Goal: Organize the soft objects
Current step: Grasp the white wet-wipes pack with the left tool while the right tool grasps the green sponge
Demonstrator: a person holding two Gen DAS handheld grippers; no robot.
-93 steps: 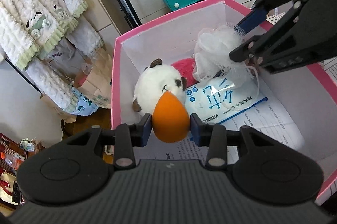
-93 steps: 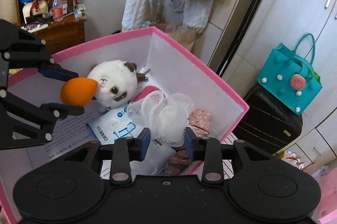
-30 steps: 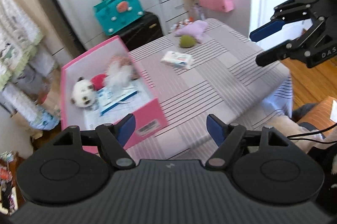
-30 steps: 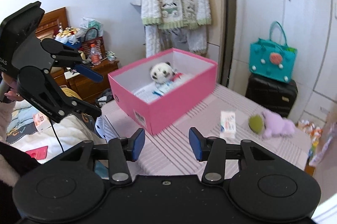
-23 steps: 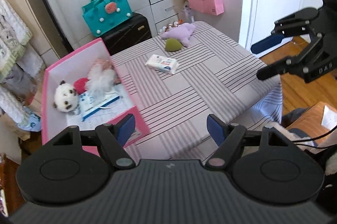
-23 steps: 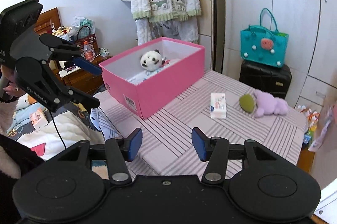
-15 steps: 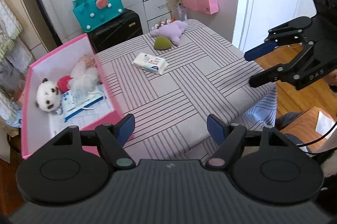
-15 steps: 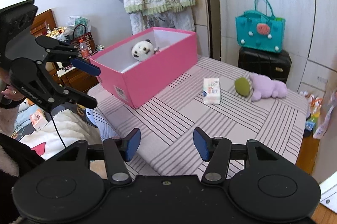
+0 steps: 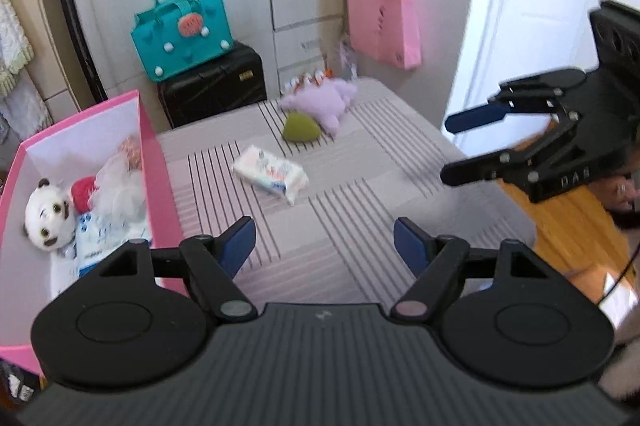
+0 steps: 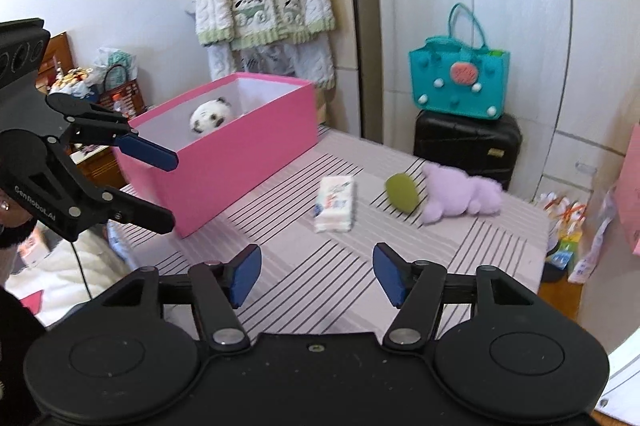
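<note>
The white soft tissue pack (image 9: 271, 174) lies on the striped table (image 9: 360, 226), ahead of both empty grippers, long axis slanting; the left gripper (image 9: 324, 241) stands apart, the right gripper (image 10: 316, 273) is opening, neither clearly nearer.

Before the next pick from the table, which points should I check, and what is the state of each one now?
1. Left hand-held gripper empty: ok, nothing between its open jaws.
2. Right hand-held gripper empty: ok, its jaws are opening and nothing is between them.
3. Things left on the table: not ok, the tissue pack, green sponge and purple plush toy lie outside the pink box.
4. Tissue pack free to grasp: ok, it lies apart from the others.
5. Sponge free to grasp: cannot tell, it lies close against the plush toy.
6. Room in the box: cannot tell, only part of its floor shows.
</note>
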